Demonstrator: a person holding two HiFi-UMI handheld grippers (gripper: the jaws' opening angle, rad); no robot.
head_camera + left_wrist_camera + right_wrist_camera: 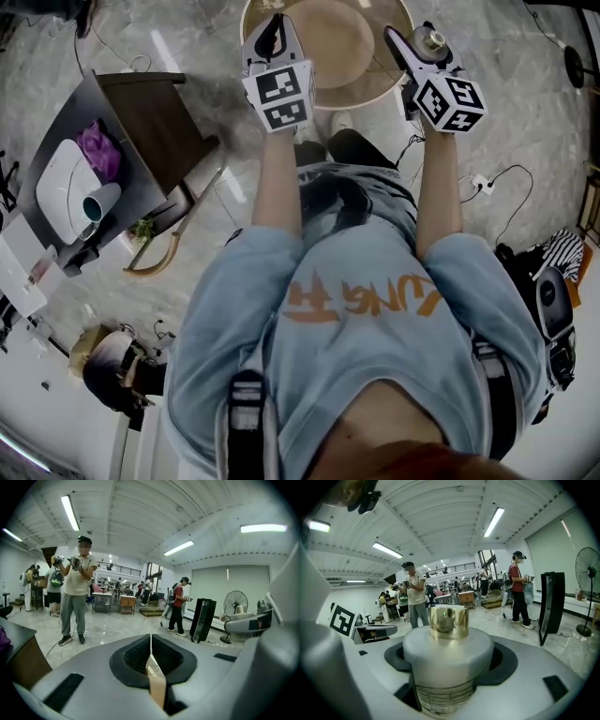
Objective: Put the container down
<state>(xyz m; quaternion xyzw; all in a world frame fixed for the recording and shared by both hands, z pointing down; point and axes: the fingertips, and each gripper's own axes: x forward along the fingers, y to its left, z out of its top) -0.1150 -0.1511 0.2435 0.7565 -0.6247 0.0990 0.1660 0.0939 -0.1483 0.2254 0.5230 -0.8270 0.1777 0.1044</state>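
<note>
While the right gripper point(419, 49) carried it, container point(447, 658): white body, gold cap, clamped in the jaws, up in the air and resting on nothing
Light blue shirt point(356, 291): closest thing in the head view, with both of the person's arms stretched out forward past it
Left gripper point(151, 651): jaws pressed together with nothing between them, so just along for the ride
Right gripper jaws: closed on the container's white body, gold cap poking out clear of them
Round surface point(342, 42): tan top just beyond both grippers; the right gripper looked to sit over its right edge, but how high above it I couldn't tell
Step in hand: my read was the carry/approach bit, with the put-down itself not done yet
Next move: probably called for bringing the right gripper further in over the round surface, lowering till the base sat flat, then opening the jaws and backing off without tipping it
Dark desk point(141, 122): off to the left, well apart, cluttered, didn't look like the target
People point(77, 592): far off, standing around on the floor point(117, 625)
</note>
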